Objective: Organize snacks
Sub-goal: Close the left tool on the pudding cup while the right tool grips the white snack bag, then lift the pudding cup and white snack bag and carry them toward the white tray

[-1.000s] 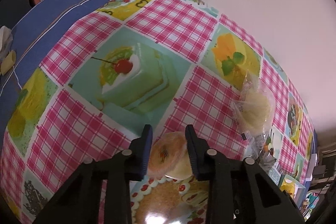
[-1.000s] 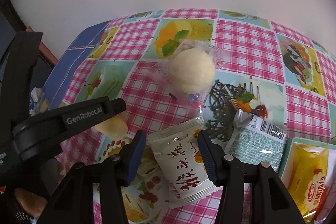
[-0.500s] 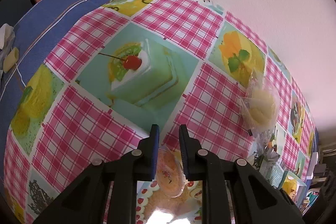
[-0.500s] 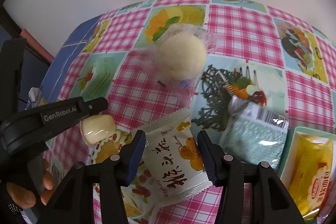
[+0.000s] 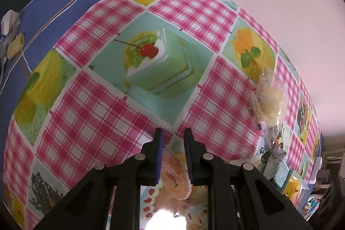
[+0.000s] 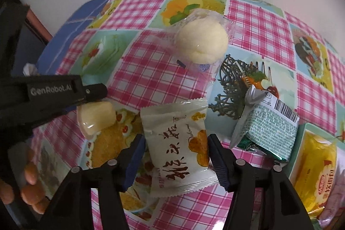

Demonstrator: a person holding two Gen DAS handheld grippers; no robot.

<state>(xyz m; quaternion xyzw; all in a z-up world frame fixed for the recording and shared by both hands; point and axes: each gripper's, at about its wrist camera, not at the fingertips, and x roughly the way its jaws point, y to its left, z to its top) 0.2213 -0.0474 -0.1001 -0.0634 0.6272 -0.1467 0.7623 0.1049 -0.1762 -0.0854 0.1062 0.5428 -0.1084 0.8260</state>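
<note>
Pink gingham oilcloth with printed cake squares covers your worktop (image 5: 90,122), which ends at a pale wall along its far edge. Your left tongs (image 5: 172,143) are clamped tight on a small clear jelly cup (image 5: 175,176) with an orange lid, held just above the cloth. Your right tongs (image 6: 175,152) are opening, their pads straddling a white snack packet (image 6: 179,143) with black lettering that lies flat between them, not gripped. Beyond it, toward the far edge, sits a wrapped cream bun (image 6: 202,44); just beside the packet lies a green-and-white wrapped bar (image 6: 269,133).
</note>
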